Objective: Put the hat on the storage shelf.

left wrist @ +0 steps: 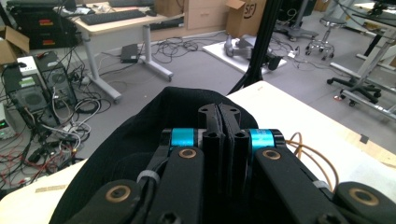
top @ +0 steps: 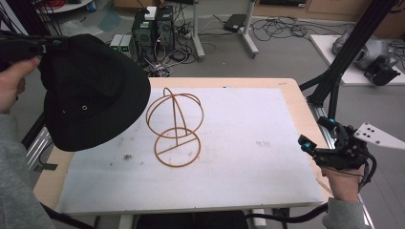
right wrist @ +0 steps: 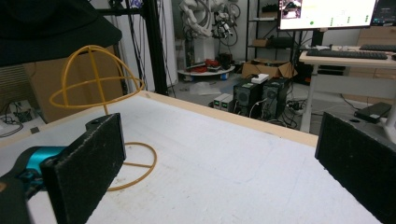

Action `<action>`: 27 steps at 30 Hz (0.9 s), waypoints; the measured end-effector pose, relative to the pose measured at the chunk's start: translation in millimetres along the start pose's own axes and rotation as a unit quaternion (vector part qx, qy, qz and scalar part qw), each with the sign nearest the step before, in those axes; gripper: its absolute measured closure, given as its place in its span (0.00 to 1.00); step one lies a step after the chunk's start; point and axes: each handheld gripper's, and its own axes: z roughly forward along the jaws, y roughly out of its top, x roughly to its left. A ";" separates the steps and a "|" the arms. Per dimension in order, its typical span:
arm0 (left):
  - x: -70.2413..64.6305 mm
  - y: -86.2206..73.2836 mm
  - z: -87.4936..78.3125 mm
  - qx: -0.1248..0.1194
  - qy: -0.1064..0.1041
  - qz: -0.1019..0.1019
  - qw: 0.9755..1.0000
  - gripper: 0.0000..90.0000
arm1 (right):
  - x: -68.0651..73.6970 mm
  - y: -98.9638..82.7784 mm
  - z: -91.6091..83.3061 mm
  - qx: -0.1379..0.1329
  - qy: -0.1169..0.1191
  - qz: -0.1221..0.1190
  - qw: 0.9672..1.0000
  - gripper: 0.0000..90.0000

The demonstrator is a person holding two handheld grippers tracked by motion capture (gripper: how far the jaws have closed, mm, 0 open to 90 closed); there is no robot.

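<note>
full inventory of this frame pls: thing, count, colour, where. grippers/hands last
hat: 1, black, held in the air over the table's left edge, beside the wire stand
wire hat stand: 1, orange-tan, upright on the mat, left of centre
mat: 1, white, scuffed, covering most of the table
table: 1, light wood
PC towers: 2, black, on the floor beyond the table
left gripper: 1, black with blue parts, jaws shut on the hat
right gripper: 1, black with grey plate, jaws open, at the table's right edge
hands: 2, grey sleeves, one on each gripper
</note>
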 end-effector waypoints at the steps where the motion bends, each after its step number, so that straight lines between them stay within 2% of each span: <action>1: -0.9 1.2 -0.2 -0.001 -0.002 -0.001 1.000 0.97 | -1.0 -0.1 -0.3 -0.002 -0.001 -0.001 1.000 0.01; 6: -4.7 7.7 -0.4 -0.005 -0.030 -0.007 1.000 0.97 | -1.4 -0.3 0.3 -0.001 0.000 -0.001 1.000 0.01; 16: -17.3 18.1 9.9 -0.015 -0.070 -0.004 0.997 0.97 | -1.8 -0.3 0.2 -0.001 0.001 0.000 1.000 0.01; 27: -46.5 30.9 29.7 -0.020 -0.113 0.012 0.993 0.97 | -2.3 -0.8 0.9 0.001 0.006 0.003 1.000 0.01</action>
